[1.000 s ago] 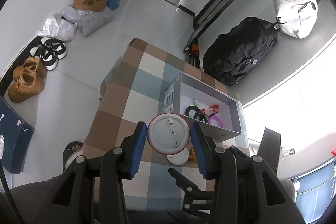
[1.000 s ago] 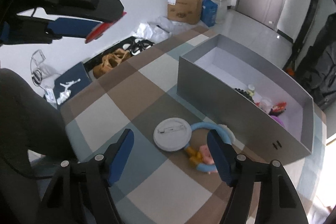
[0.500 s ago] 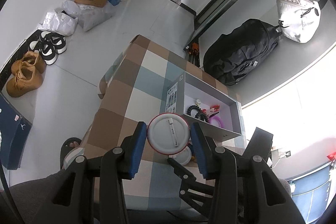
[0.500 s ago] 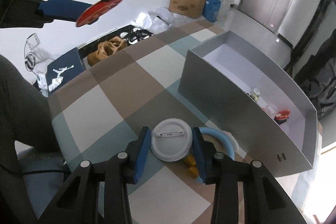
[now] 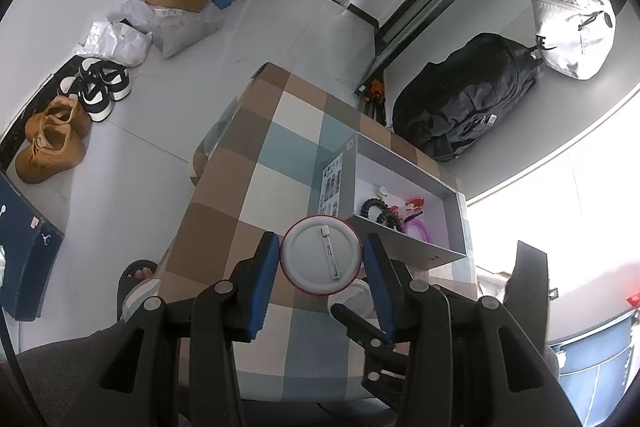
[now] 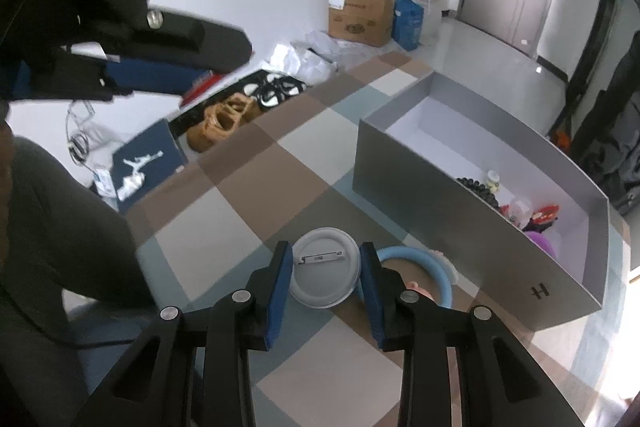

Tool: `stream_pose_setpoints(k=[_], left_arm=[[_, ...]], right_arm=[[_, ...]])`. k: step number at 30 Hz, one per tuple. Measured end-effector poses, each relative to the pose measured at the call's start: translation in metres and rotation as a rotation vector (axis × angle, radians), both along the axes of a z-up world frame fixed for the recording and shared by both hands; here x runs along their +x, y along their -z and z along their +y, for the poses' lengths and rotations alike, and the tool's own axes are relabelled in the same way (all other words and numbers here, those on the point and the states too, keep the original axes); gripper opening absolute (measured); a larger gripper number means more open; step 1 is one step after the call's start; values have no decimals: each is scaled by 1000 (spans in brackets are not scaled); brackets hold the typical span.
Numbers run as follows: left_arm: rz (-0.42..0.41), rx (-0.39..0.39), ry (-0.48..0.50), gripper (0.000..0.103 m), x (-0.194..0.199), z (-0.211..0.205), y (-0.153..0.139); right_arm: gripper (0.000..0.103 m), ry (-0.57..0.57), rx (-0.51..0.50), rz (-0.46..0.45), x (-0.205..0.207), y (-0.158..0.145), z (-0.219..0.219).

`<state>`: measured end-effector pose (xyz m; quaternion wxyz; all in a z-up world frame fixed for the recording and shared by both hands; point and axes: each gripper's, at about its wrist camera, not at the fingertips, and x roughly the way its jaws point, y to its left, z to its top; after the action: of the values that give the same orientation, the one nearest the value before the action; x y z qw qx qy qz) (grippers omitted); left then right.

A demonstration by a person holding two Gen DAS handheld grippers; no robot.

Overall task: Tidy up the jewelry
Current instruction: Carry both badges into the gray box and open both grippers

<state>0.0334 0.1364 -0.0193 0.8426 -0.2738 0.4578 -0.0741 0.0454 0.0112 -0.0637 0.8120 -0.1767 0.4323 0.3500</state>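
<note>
Two badges: your left gripper (image 5: 321, 255) grips red-rimmed badge (image 5: 320, 255); right gripper (image 6: 326, 271) jaws just closed onto white badge (image 6: 325, 267). Light, stiff, slippery; hold rims.

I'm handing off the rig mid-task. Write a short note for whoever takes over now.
Left gripper: shut on the red-rimmed round pin badge, held above the table.
Right gripper: jaws just closed on the white round pin badge lying on the checked tablecloth, beside the blue ring toy.
Done: beads and trinkets lie in the grey box.
Left: both badges and the ring.
</note>
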Motion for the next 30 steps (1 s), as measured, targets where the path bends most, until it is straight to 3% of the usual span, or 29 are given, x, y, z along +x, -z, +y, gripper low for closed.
stream_pose_setpoints(k=[15, 26, 30], left_arm=[[-60, 48, 13, 38, 6, -26, -10], [-114, 118, 39, 38, 27, -61, -27], [-114, 111, 46, 38, 38, -70, -25]], right_arm=[[33, 105, 210, -12, 9, -52, -47], [33, 230, 306, -68, 25, -73, -83], [33, 274, 331, -67, 39, -76, -95]])
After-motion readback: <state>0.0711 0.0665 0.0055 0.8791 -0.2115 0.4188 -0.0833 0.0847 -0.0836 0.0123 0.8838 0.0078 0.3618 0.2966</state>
